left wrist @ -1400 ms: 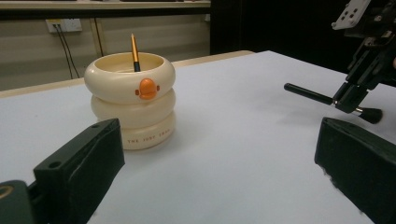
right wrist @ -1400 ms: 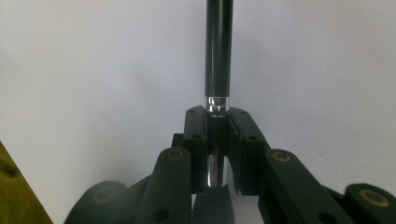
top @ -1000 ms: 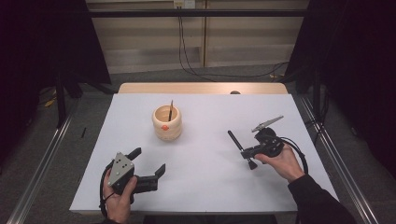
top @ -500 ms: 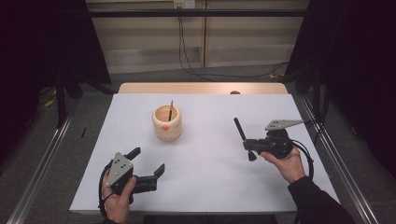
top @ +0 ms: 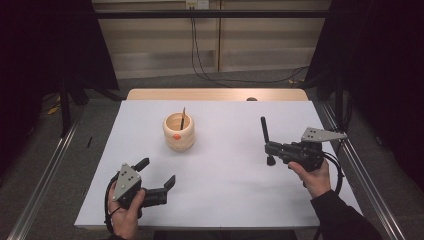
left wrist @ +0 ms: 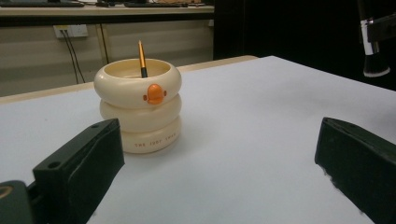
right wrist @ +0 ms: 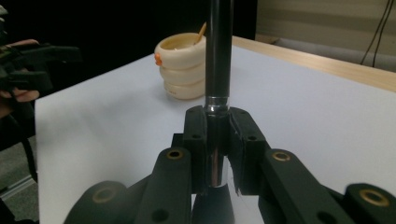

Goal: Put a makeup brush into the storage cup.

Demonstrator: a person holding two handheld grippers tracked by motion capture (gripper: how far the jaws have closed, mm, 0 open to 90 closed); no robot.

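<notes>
Right gripper view shows my right gripper (right wrist: 217, 154) clamped on the brush (right wrist: 218, 56) at its metal collar, so it could pivot and miss the holder (right wrist: 182, 65).

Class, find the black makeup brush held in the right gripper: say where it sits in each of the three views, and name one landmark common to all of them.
High view: the makeup brush is right of centre, handle up, clamped in the right gripper.
Left gripper view: its bristle end hangs at the top right edge.
Right gripper view: its handle rises at centre from the shut jaws.
Shared landmark: the cream ringed cup.
</notes>
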